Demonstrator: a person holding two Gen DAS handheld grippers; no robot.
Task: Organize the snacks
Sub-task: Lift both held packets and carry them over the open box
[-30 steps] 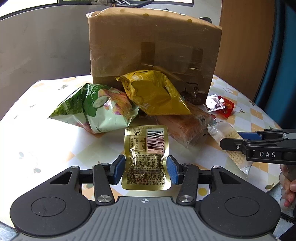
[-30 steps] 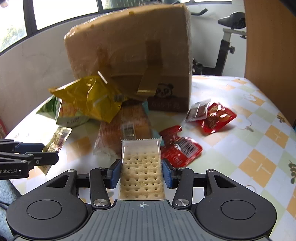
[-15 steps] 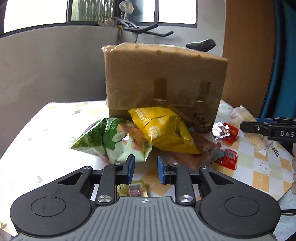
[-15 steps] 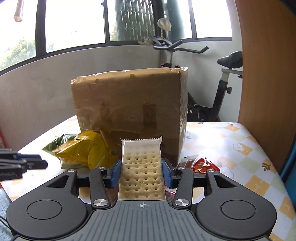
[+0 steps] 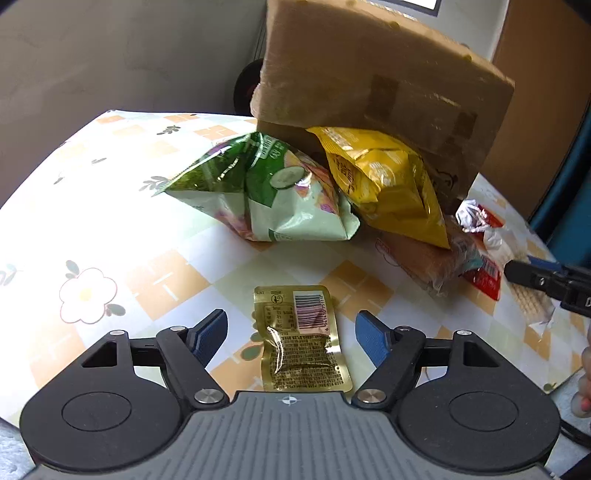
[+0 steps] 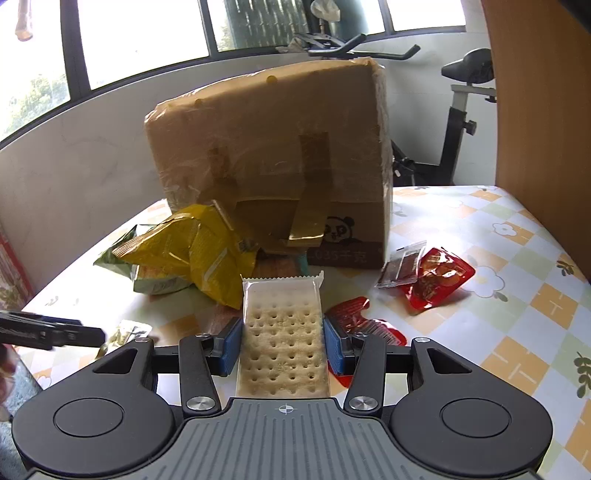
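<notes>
Checkered floral tablecloth (image 5: 173, 277) remains cluttered: our left gripper (image 5: 291, 334) is opening around the flat gold foil sachet (image 5: 301, 339); our right gripper (image 6: 282, 345) clamps the clear-wrapped cracker pack (image 6: 282, 332).

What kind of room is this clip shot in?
Most likely a home, perhaps an enclosed balcony or spare room: an exercise bike stands behind a table with a flowered cloth, under a row of windows, with snack packets lying about.

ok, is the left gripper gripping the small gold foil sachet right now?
No: the small gold foil sachet lies flat on the tablecloth between the left gripper's opening jaws, with clear gaps to both blue pads.
</notes>
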